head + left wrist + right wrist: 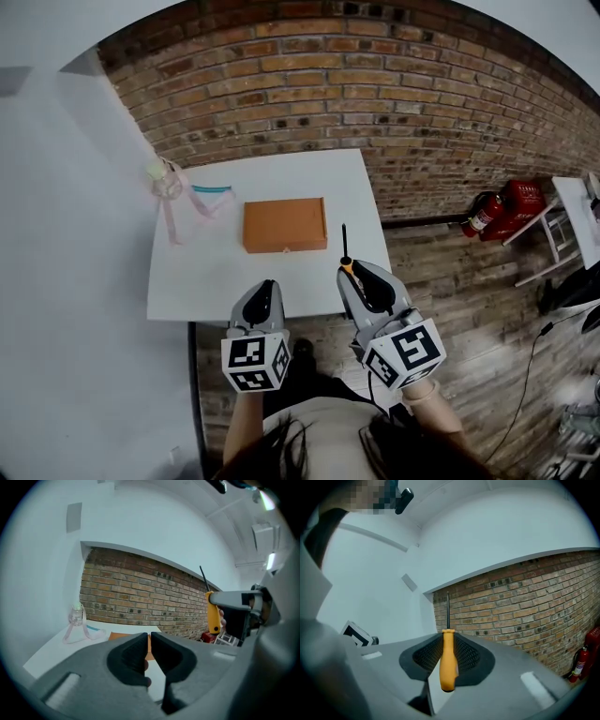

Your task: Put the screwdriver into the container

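Right fingers (425, 657) grip screwdriver (448, 663); bag (170, 184) near container (285, 225).

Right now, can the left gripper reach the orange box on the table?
Probably yes: the left gripper is empty, and only bare table lies between it and the orange box.

This looks like a bare, loft-style workroom or studio rather than a home. An exposed brick wall (375, 84) meets plain white walls (56, 281), and the floor (469, 309) is worn wood planks. A red fire extinguisher (483, 214) sits at the foot of the brick. A cable (527, 375) trails over the planks, and a plain white surface (187, 281) stands by the brick.
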